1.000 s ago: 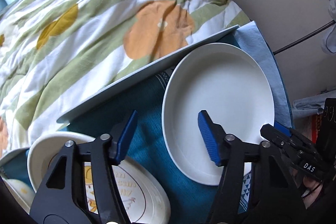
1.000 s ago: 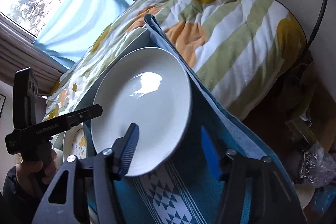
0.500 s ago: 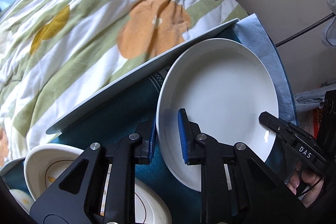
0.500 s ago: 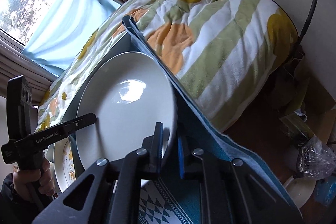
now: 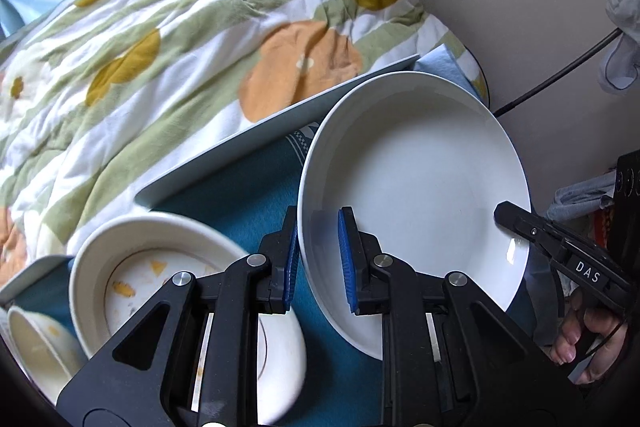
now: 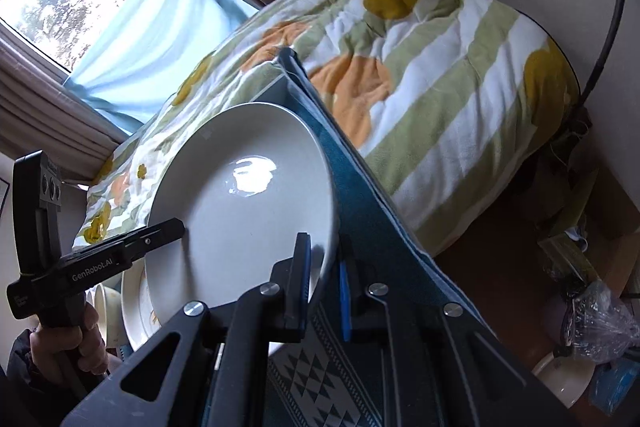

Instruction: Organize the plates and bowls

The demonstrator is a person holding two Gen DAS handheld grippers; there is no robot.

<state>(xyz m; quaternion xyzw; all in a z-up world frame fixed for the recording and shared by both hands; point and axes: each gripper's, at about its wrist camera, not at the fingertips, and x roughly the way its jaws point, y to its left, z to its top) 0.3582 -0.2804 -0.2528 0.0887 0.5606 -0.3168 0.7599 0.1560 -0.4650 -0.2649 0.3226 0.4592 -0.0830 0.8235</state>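
Note:
A plain white plate (image 5: 416, 187) is held tilted over the teal cloth (image 5: 240, 195), gripped from both sides. My left gripper (image 5: 318, 251) is shut on its near-left rim, blue pads pressing either side of the edge. My right gripper (image 6: 324, 267) is shut on the opposite rim of the same white plate (image 6: 240, 211). Each gripper shows in the other's view: the right gripper (image 5: 508, 223) and the left gripper (image 6: 178, 227). A cream dish with yellow food marks (image 5: 152, 267) lies at lower left, partly behind my left gripper. A small bowl (image 5: 36, 347) sits beside it.
A flowered quilt (image 5: 200, 47) covers the bed behind the pale tray edge (image 5: 280, 131). The cloth's patterned end (image 6: 320, 367) hangs by the bed's side. On the floor at right lie a plastic bag (image 6: 600, 327) and a white bowl (image 6: 560, 379). A cable (image 5: 560, 75) runs along the wall.
Both grippers closed from open onto the white plate's opposite rims. The plate then rose a little and tilted, and more of the cream dish came into view.

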